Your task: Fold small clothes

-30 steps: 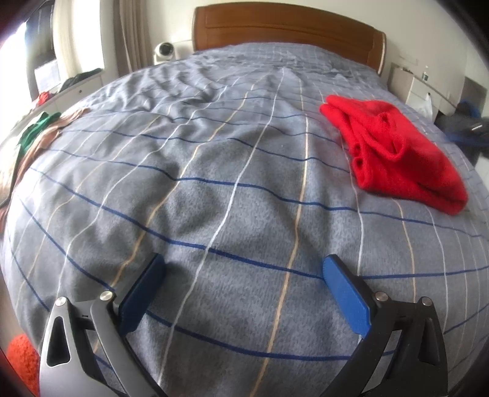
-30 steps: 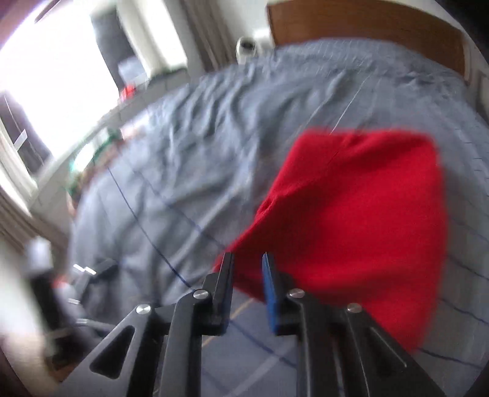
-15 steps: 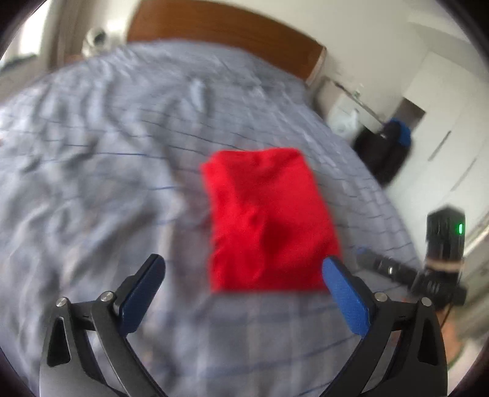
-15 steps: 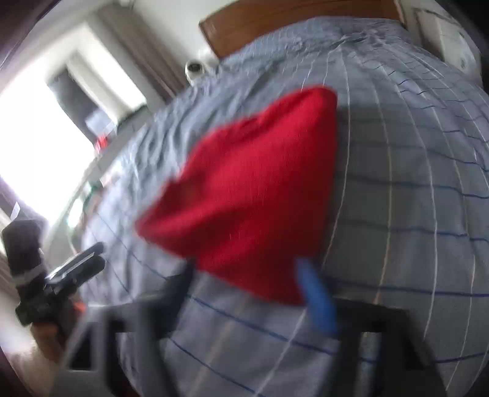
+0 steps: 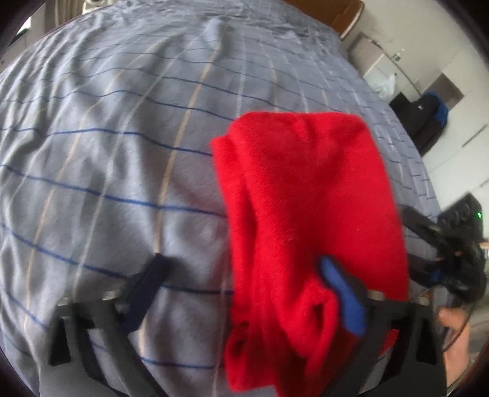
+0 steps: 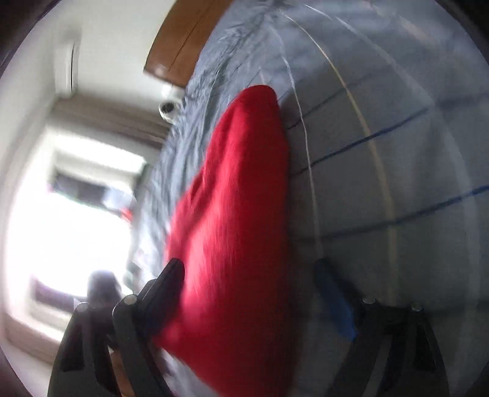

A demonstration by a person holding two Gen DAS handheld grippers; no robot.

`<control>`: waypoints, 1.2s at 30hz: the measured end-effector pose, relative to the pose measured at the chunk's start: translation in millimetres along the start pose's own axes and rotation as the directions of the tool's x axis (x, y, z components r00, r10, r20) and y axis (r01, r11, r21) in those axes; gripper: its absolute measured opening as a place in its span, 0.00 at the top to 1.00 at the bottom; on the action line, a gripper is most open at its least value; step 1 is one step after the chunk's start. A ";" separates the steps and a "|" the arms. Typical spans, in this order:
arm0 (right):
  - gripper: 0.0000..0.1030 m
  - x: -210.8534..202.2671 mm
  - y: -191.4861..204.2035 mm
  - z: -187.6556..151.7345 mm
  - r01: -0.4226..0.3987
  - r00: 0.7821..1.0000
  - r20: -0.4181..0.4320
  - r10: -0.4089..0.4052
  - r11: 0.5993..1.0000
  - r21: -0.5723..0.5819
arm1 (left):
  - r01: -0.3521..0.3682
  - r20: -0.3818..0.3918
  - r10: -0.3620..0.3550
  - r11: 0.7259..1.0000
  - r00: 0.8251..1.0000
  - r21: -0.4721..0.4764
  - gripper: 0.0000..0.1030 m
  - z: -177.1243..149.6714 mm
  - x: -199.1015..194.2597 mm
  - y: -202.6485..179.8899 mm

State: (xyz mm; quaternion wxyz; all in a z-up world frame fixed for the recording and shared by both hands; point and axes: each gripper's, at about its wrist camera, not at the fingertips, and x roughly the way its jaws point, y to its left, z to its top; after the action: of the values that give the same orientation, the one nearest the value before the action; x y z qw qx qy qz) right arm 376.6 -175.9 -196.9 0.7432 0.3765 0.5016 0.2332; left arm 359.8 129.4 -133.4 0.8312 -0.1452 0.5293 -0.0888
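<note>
A folded red garment [image 5: 305,207] lies on the grey checked bed cover [image 5: 122,152]. My left gripper [image 5: 244,293] hovers over its near left corner and its jaws are closing. The blue right finger [image 5: 342,299] is over the cloth. The dark left finger [image 5: 146,290] is over bare cover, apart from the cloth edge. My right gripper [image 6: 250,290] sits low at the garment's [image 6: 232,229] other side, rolled sideways, jaws closing a little. Cloth lies between them, and the blue pad [image 6: 333,302] stands clear of it. The right gripper [image 5: 446,244] shows at the edge of the left wrist view.
A wooden headboard [image 5: 336,15] closes the far end of the bed. A white cabinet [image 5: 376,67] and a black and blue bag [image 5: 428,119] stand past the bed's right side. A bright window [image 6: 61,220] and a small white device [image 6: 168,105] lie beyond the bed.
The right gripper went from shut on the red cloth to open, rolled sideways and sank beside it. The left gripper swung right over the garment and its jaws narrowed. The garment now lies folded flat.
</note>
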 end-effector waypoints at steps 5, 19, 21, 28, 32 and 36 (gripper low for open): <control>0.76 18.4 68.0 -18.2 0.416 0.909 0.148 -0.390 0.835 -0.361 | -0.022 0.063 0.019 0.998 0.998 0.058 0.83 3.9 -15.6 -14.0; 0.58 -15.4 165.4 -23.3 0.416 0.909 0.292 -0.299 0.708 -0.571 | -0.152 0.183 0.129 0.981 0.975 0.122 0.31 9.2 -76.2 -12.2; 0.27 -6.3 137.6 -26.2 0.476 0.879 0.245 -0.409 0.710 -0.520 | -0.243 0.174 0.221 0.963 0.960 0.119 0.31 -17.6 -68.6 0.5; 0.14 -69.2 83.2 -107.4 0.531 0.847 0.277 -0.454 0.684 -0.500 | -0.432 0.399 0.343 0.888 0.850 0.158 0.01 -124.5 -131.1 -12.4; 0.03 -102.8 92.5 -156.1 0.519 0.854 0.292 -0.431 0.665 -0.537 | -0.518 0.451 0.428 0.850 0.784 0.093 0.00 -154.3 -162.6 -39.7; 0.01 -125.2 124.3 -191.5 0.507 0.861 0.316 -0.398 0.630 -0.588 | -0.443 0.413 0.376 0.893 0.829 0.075 0.00 -171.1 -178.2 -48.1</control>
State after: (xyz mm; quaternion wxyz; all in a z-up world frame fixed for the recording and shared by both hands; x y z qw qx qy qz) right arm 155.5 -128.6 -67.8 0.8976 -0.0284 0.4063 0.1683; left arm 129.5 112.6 -33.1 0.9278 0.0279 0.3637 0.0783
